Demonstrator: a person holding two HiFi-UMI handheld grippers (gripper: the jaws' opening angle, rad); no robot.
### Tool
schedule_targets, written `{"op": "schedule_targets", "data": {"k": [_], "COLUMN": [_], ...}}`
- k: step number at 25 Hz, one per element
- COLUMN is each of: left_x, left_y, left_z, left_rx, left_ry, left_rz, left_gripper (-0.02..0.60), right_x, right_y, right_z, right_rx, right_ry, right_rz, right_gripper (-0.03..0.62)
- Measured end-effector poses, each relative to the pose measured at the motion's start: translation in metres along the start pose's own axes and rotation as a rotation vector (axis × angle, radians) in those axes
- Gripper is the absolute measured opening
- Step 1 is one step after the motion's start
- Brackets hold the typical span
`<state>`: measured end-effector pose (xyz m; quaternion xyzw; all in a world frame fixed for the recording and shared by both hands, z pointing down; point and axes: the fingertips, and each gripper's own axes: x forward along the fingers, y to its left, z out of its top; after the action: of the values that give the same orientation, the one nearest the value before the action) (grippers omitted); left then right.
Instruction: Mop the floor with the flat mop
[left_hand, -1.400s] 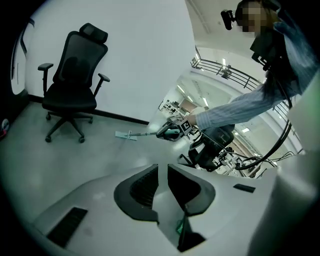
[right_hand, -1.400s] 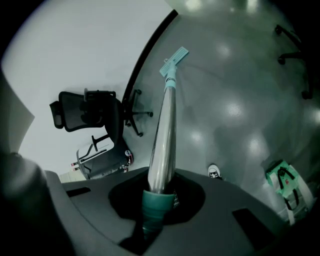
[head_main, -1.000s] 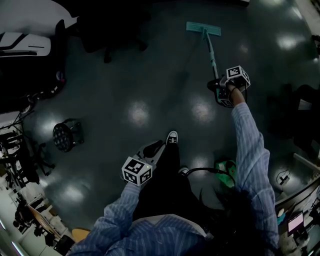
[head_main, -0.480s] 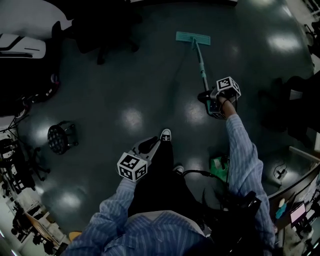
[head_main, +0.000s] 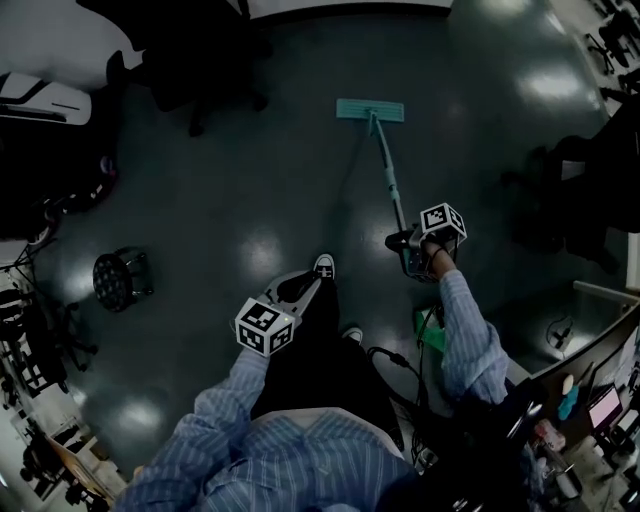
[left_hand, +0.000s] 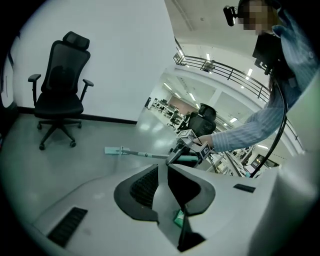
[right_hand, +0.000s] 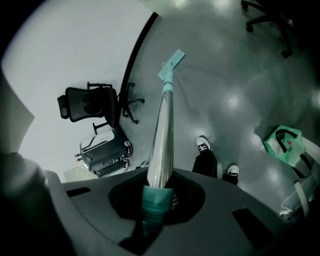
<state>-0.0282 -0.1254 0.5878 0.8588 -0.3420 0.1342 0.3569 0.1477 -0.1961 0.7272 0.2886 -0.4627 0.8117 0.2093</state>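
The flat mop lies with its teal head (head_main: 370, 109) flat on the dark glossy floor ahead of me. Its handle (head_main: 389, 180) slopes back to my right gripper (head_main: 410, 250), which is shut on the teal grip (right_hand: 152, 200) at the handle's end. In the right gripper view the silver handle (right_hand: 162, 125) runs up to the mop head (right_hand: 171, 62). My left gripper (head_main: 300, 287) hangs by my left leg, shut and holding nothing. The left gripper view shows its jaws (left_hand: 161, 172) meeting, with the mop head (left_hand: 114, 150) and the right gripper (left_hand: 192, 147) beyond.
A black office chair (head_main: 200, 60) stands by the white wall (left_hand: 115, 60) beyond the mop. A round black stool (head_main: 120, 278) sits at my left, a green bag (head_main: 432, 335) and cables by my right foot. Dark chairs and desks (head_main: 590, 190) line the right side.
The right gripper has drawn back toward my body, dragging the mop head nearer across the floor. The left gripper has stayed by my leg.
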Motion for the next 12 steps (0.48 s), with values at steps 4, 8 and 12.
{"op": "schedule_targets", "data": {"k": [4, 8, 12], "left_x": [-0.009, -0.021, -0.030], "left_y": [-0.024, -0.048, -0.077], "left_z": [-0.016, -0.033, -0.052], "left_rx": [0.019, 0.036, 0.062], "left_ry": [0.000, -0.002, -0.008], "left_rz": [-0.008, -0.024, -0.040], "left_gripper": [0.060, 0.060, 0.060], "right_x": [-0.006, -0.009, -0.014], "right_y": [-0.031, -0.054, -0.080], "right_z": [-0.050, -0.102, -0.157], "right_rx": [0.000, 0.008, 0.015], "right_ry": [0.010, 0.020, 0.034], "right_rz": [-0.005, 0.005, 0.015], "right_gripper": [0.032, 0.032, 0.032]}}
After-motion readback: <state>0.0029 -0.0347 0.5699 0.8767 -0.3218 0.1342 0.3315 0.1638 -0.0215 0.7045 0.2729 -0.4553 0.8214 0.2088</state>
